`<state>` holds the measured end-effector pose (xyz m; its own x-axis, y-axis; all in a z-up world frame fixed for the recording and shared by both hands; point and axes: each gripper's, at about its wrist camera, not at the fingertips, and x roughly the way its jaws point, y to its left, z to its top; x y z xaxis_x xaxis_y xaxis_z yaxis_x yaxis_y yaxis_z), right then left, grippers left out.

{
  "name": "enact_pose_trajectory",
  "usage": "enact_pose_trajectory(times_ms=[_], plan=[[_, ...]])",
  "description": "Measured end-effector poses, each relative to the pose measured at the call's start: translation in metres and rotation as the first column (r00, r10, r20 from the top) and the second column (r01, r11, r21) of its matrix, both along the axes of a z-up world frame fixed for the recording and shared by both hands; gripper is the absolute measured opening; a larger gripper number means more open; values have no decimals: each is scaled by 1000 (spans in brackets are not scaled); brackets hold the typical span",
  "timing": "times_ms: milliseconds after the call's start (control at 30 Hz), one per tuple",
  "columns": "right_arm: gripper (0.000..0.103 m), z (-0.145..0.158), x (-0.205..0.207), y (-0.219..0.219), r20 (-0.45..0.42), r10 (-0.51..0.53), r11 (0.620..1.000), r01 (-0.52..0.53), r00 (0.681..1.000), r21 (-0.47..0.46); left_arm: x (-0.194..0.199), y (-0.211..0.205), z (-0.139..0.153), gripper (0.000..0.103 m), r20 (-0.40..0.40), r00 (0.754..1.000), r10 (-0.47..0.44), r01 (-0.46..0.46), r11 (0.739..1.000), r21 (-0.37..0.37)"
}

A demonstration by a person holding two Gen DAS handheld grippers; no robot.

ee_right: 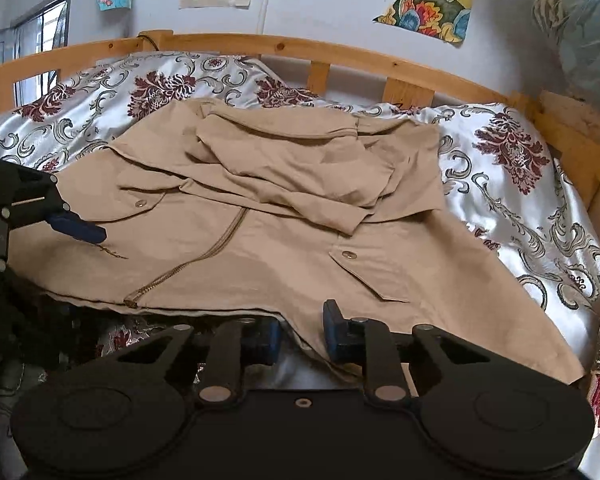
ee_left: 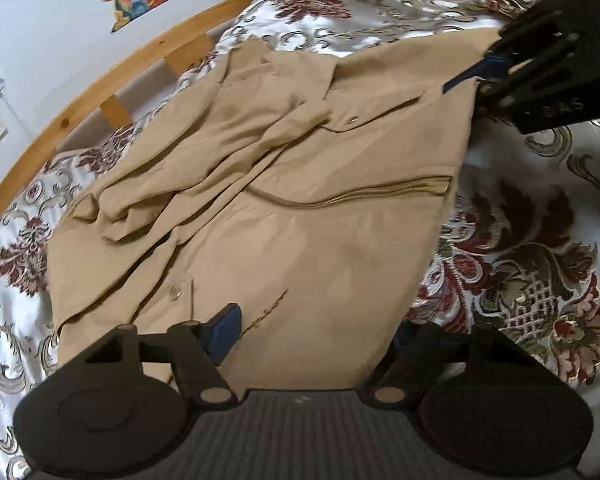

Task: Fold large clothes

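A tan jacket (ee_right: 260,240) lay spread across the bed's floral satin bedspread (ee_right: 500,200), its sleeves already laid in over the chest, probably to narrow it into a strip before the hem was brought up. Both grippers worked along the near hem, one toward each end, seemingly so the edge could be raised evenly.

The left gripper (ee_left: 312,330) had its jaws spread wide, straddling the hem cloth: one blue pad (ee_left: 224,330) rested on top of the fabric, while the other was mostly hidden under the edge. It gripped nothing yet.

The right gripper (ee_right: 302,330) stood with its jaws moderately parted at the hem, a fold of the edge running into the gap; the pads did not appear to be pressing on it. A wooden bed rail (ee_right: 340,50) ran behind.
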<state>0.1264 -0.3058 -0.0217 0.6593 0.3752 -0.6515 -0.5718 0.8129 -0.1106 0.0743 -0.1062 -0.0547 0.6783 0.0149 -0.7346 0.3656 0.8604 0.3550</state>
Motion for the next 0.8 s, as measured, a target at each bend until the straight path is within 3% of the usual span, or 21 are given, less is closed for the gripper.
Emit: enact_pose_trajectory(times_ms=[100, 233, 367, 433, 500, 567, 800], plan=[[22, 3, -1, -1, 9, -3, 1000, 3, 1000, 7, -2, 4, -1, 42, -4, 1000, 0, 0, 1000, 17], [22, 3, -1, -1, 8, -2, 1000, 2, 1000, 4, -3, 8, 3, 17, 26, 1000, 12, -12, 1000, 7], [22, 2, -1, 0, -22, 4, 1000, -5, 1000, -17, 0, 14, 7, 10, 29, 999, 17, -17, 1000, -26], [29, 0, -3, 2, -44, 11, 999, -13, 999, -50, 5, 19, 10, 7, 22, 999, 29, -28, 998, -49], [62, -4, -6, 2, -56, 16, 995, -22, 998, -96, 10, 24, 16, 6, 16, 999, 48, -46, 996, -82], [85, -5, -12, 3, -22, 24, 990, -27, 999, -142, 15, 29, 24, 6, 12, 998, 66, -64, 992, -112], [94, -28, -8, 11, -30, 88, 965, -92, 996, -246, 29, 38, 41, 5, -9, 994, 106, -106, 979, -172]])
